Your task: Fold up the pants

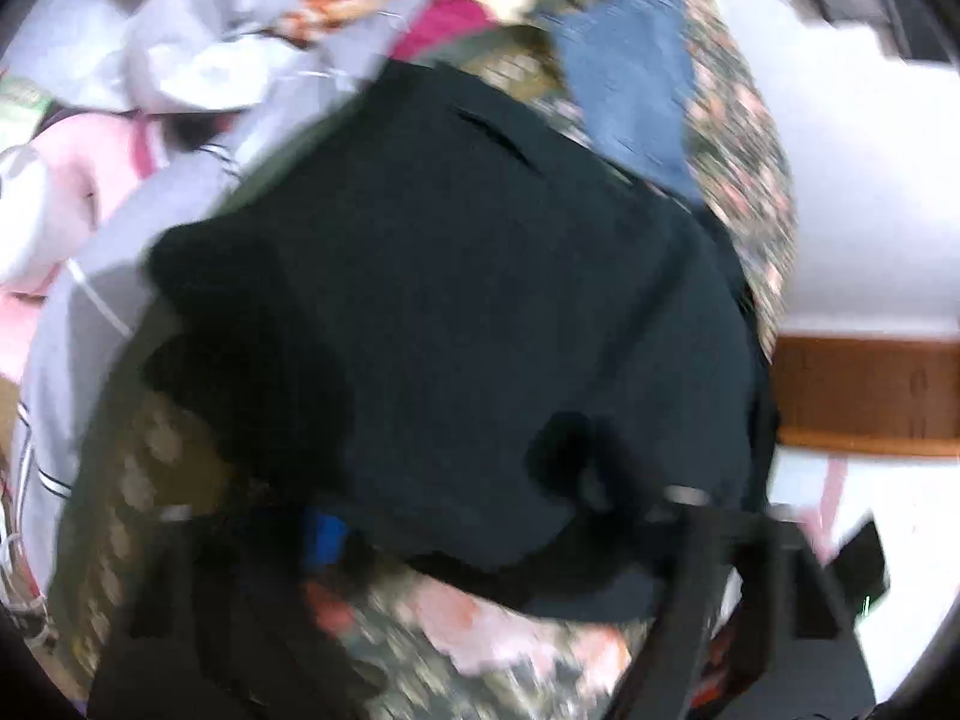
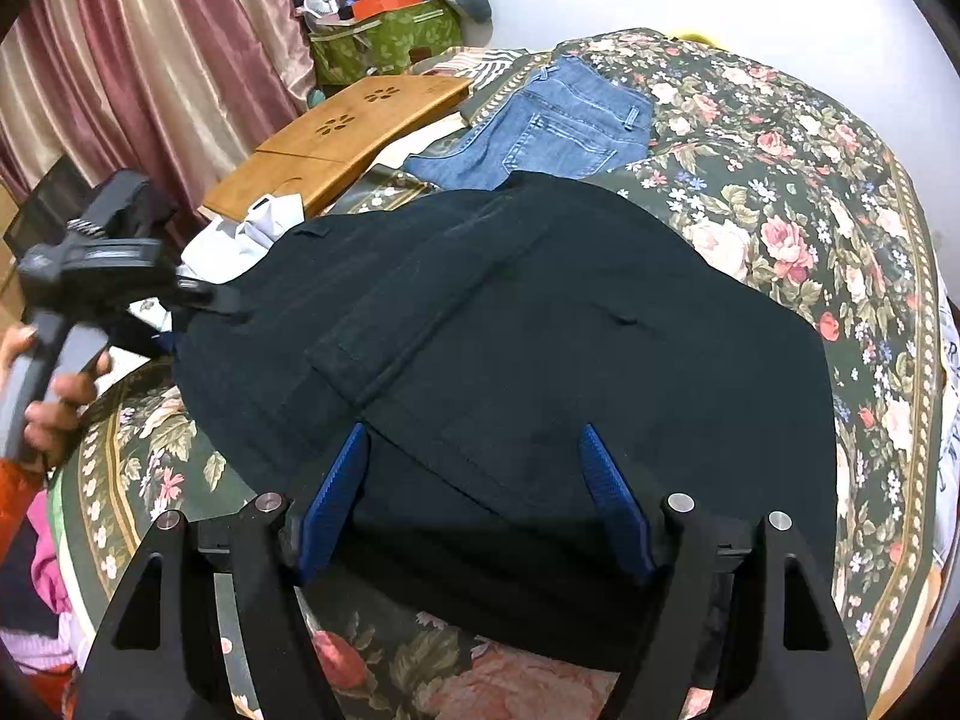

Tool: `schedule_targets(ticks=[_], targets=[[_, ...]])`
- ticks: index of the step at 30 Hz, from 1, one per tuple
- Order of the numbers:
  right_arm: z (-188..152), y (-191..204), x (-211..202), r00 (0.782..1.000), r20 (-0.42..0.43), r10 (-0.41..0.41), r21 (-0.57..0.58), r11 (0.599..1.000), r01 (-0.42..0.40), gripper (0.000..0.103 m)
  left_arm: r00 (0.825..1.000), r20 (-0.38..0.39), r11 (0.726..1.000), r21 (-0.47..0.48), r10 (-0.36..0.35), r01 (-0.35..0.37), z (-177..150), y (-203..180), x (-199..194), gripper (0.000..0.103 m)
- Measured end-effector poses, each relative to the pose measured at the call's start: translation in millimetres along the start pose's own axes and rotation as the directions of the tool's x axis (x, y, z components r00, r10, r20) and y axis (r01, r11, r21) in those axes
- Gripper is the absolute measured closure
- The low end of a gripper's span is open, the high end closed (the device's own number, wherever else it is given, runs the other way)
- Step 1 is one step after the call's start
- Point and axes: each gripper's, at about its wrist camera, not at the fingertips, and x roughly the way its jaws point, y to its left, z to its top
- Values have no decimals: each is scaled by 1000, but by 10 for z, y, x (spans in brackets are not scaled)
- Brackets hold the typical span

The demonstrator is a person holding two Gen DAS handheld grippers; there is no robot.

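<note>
Now dark pants (image 2: 510,324) flat on floral bedspread (image 2: 780,210).

Black pants (image 2: 510,324) spread flat on floral bedcover, near edge folded under.

**Both grippers angled downward**

Holding the right gripper (image 2: 474,450) tilted down, blue pads (image 2: 336,498) standing apart, nothing pinched. Gripping the left gripper (image 2: 204,294) by its handle in a hand (image 2: 57,396); jaw state unclear through blur.
</note>
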Motion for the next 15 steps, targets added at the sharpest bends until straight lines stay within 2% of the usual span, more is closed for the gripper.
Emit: schedule_targets(ticks=[1, 3, 5, 7, 9, 13, 14, 15], targets=[[-5, -5, 2, 1000, 1, 4, 1, 1000, -4, 32, 1000, 9, 1000, -5, 1, -1, 38, 21, 6, 63], [-15, -10, 1, 1000, 3, 10, 5, 1000, -10, 31, 999, 30, 1000, -3, 11, -11, 65, 20, -14, 70], [-16, -12, -2, 1000, 5, 13, 6, 1000, -13, 31, 995, 87, 997, 49, 51, -56, 28, -92, -99, 75], [-15, -15, -4, 1000, 5, 15, 8, 1000, -15, 32, 977, 180, 979, 142, 117, -144, -49, -310, -232, 81], [-16, -30, -17, 1000, 8, 22, 16, 1000, -22, 32, 944, 287, 948, 223, 161, -229, -142, -570, -408, 84], [-53, -99, -98, 999, 13, 35, 59, 998, -36, 32, 872, 468, 872, 354, 147, -337, -303, -1118, -772, 86], [-71, -102, -115, 999, 13, 35, 60, 998, -36, 32, 848, 512, 846, 387, 134, -367, -376, -1292, -852, 86], [-95, -100, -135, 999, 14, 35, 56, 998, -35, 32, 818, 566, 807, 432, 104, -401, -499, -1522, -946, 86]])
